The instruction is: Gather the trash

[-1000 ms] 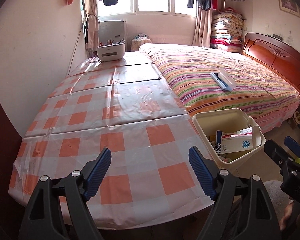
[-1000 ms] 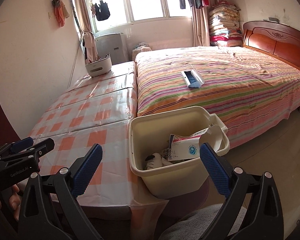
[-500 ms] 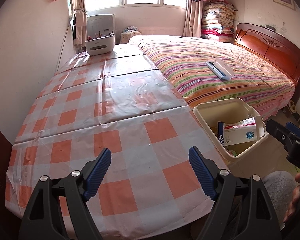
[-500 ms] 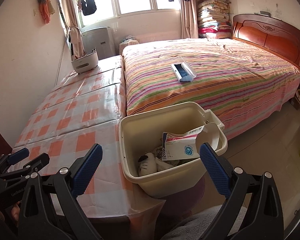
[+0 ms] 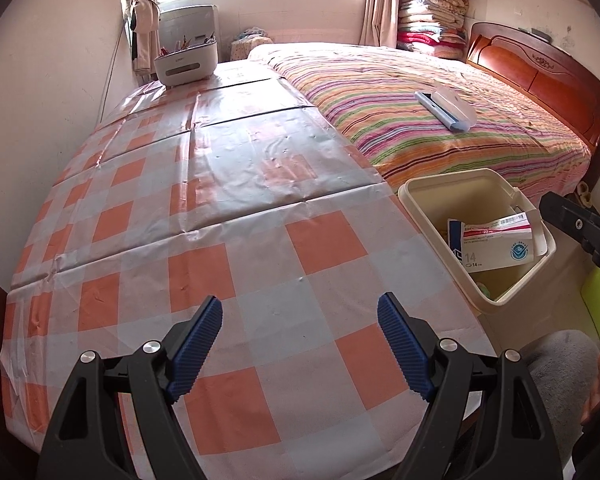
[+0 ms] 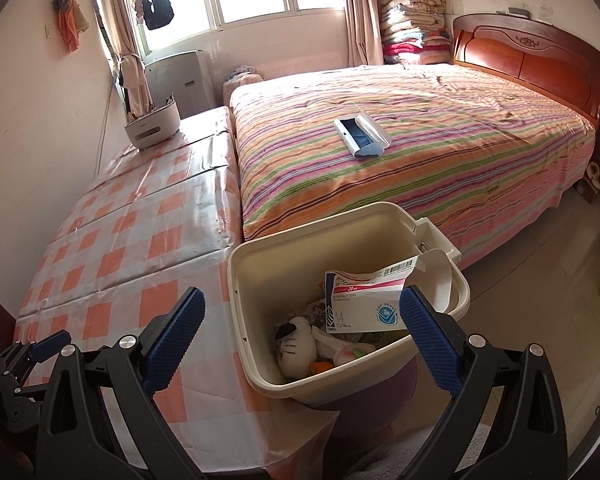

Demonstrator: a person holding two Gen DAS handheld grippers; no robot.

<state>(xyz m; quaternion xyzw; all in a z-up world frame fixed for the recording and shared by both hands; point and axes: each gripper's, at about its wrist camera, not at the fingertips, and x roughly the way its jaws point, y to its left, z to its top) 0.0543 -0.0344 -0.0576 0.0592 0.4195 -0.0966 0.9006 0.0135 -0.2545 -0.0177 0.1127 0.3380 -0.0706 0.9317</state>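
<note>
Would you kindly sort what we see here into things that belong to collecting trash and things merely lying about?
Job: cream bin, opened carton in it, soft toy in it.

Lying about: white-and-blue case on the striped bed, white container on the checked cloth.

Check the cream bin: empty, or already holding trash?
Holding trash. The cream bin contains a white carton, a small plush toy and wrappers beneath; still well short of full.

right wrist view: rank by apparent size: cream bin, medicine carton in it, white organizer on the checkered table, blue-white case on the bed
1. cream bin, though it sits nearest the camera
2. medicine carton
3-4. blue-white case and white organizer: look alike, and both are far, so unranked.
</note>
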